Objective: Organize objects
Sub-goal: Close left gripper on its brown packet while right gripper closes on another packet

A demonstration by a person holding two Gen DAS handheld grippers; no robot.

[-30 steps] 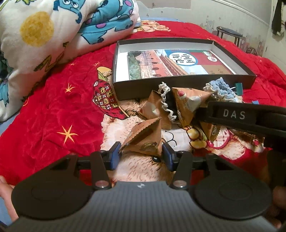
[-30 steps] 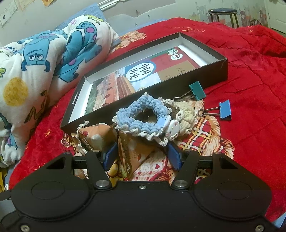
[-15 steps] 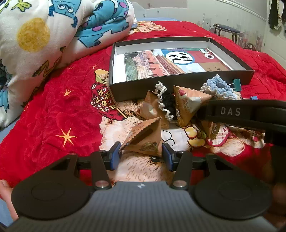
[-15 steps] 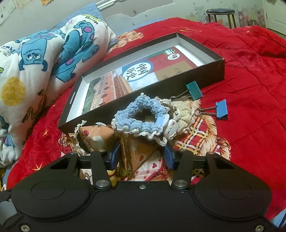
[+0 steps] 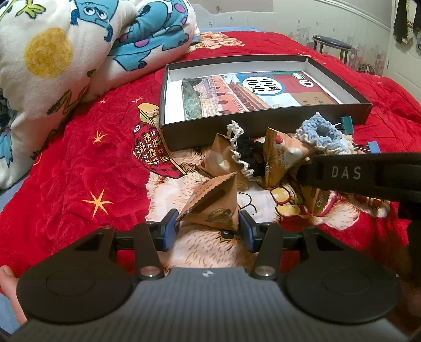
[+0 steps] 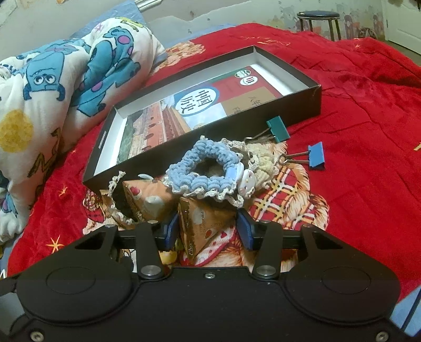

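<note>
My left gripper (image 5: 208, 227) is shut on a brown pyramid snack packet (image 5: 214, 202), held just above the bedspread. My right gripper (image 6: 206, 231) is shut on another brown pyramid packet (image 6: 204, 223); its black body (image 5: 363, 175) crosses the left wrist view. More packets (image 5: 280, 155) lie in a pile with a black-and-cream crochet scrunchie (image 5: 244, 155) and a blue crochet scrunchie (image 6: 208, 168). An open dark box (image 6: 302, 102) holding a book (image 6: 197, 110) lies just behind the pile.
A teal binder clip (image 6: 277, 129) and a blue binder clip (image 6: 315, 155) lie right of the pile on the red bedspread. A rolled cartoon blanket (image 5: 65, 52) fills the left side. A stool (image 6: 317, 18) stands beyond the bed.
Both grippers have closed in on their packets. The left gripper has pulled back slightly with its packet; the right gripper has risen a little over the pile.
</note>
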